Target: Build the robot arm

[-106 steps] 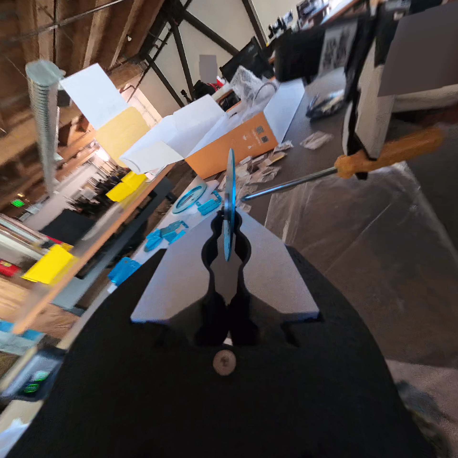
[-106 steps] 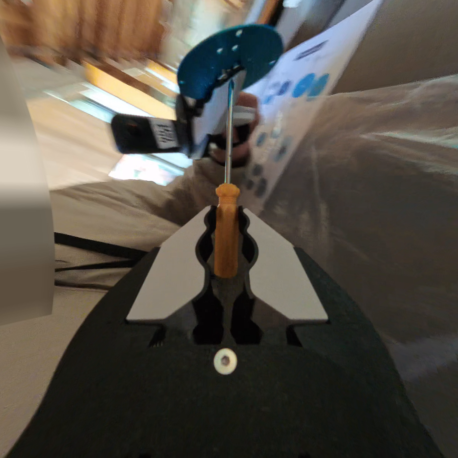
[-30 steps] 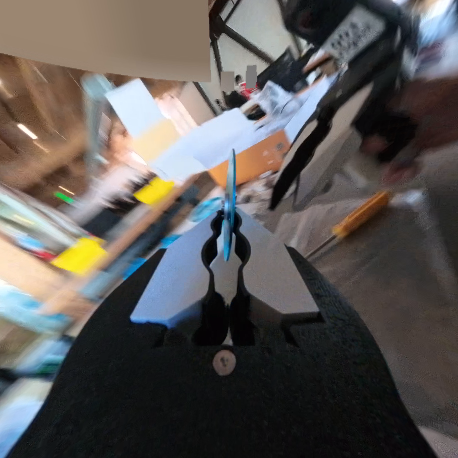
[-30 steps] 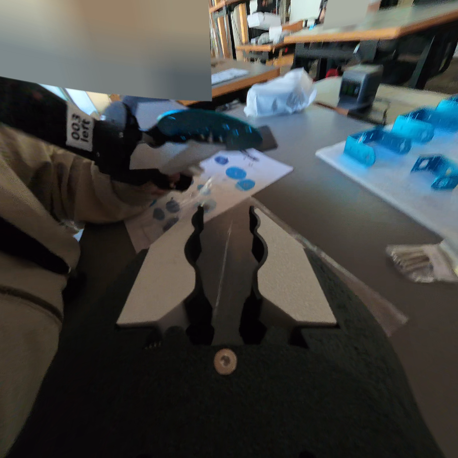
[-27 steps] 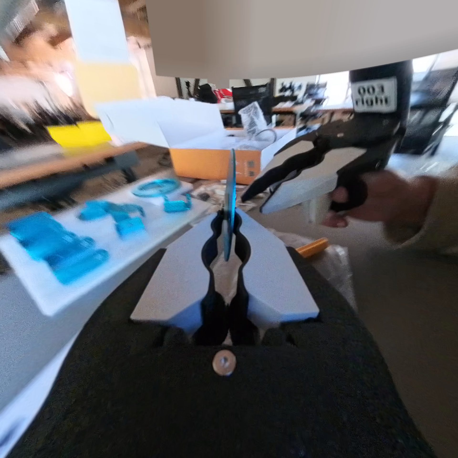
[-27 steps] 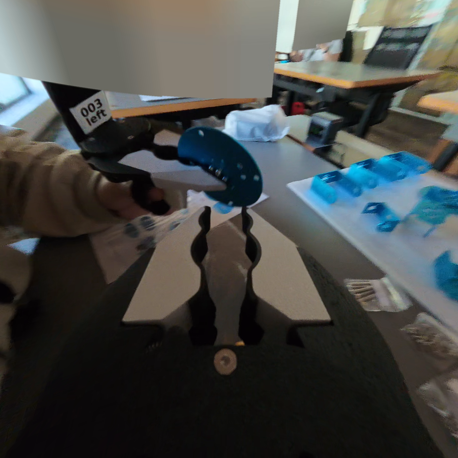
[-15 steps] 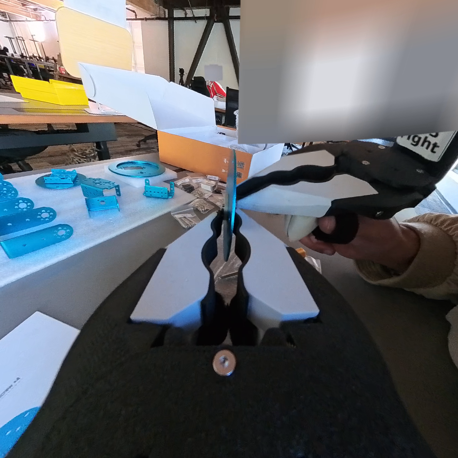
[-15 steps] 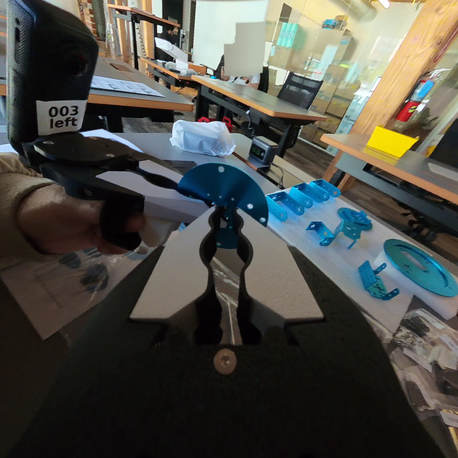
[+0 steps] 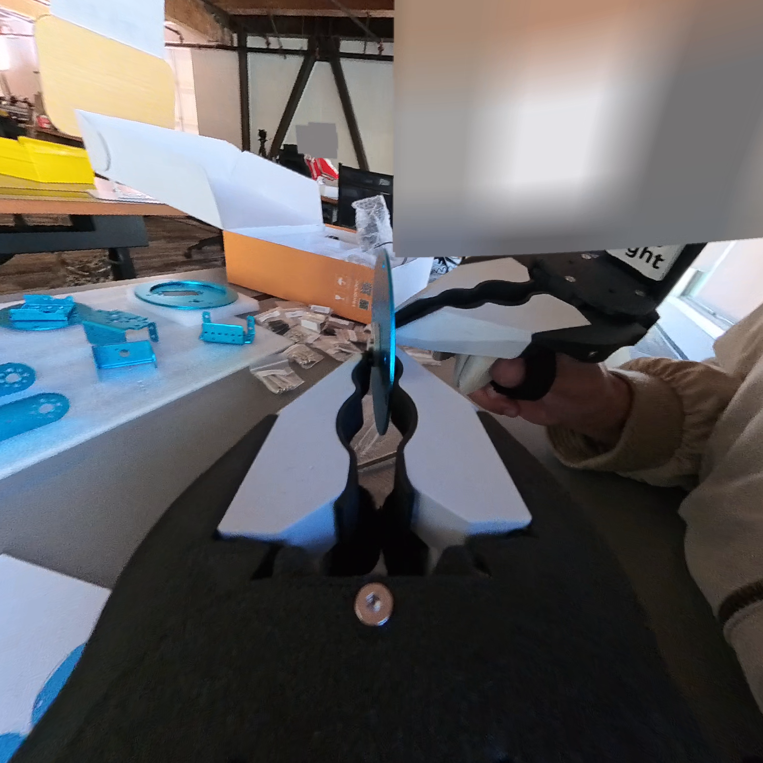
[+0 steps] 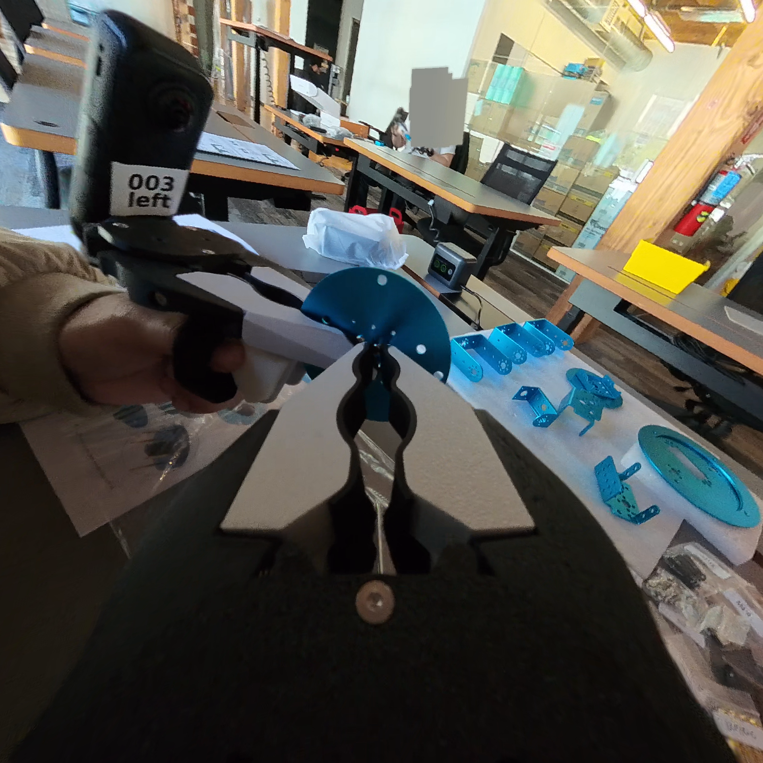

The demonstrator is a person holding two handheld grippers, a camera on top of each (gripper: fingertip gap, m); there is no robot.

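My left gripper [image 9: 379, 361] is shut on the rim of a round blue metal disc [image 9: 383, 330] with small holes and holds it upright above the table, edge-on in its own view. In the right wrist view the disc [image 10: 363, 305] shows its face. My right gripper [image 10: 375, 347] has its jaws nearly together, tips against the disc's centre. A small dark thing sits at the tips; I cannot tell what it is. In the left wrist view the right gripper [image 9: 398, 326] meets the disc from the right. A screwdriver shaft [image 10: 379, 536] lies on clear plastic below.
A white foam sheet [image 10: 536, 454] carries several blue brackets [image 10: 508, 342] and a blue ring [image 10: 697, 483]. An open orange box [image 9: 289, 272] stands behind it. Small bags of screws [image 9: 297, 330] lie between them. A printed paper sheet [image 10: 82, 454] lies on the left. Only a small space, under 4 cm, lies between the two pairs of fingers.
My right gripper let go of the orange-handled screwdriver, opened, swung round, then narrowed with its tips at the disc's centre. My left gripper kept the disc and turned level.
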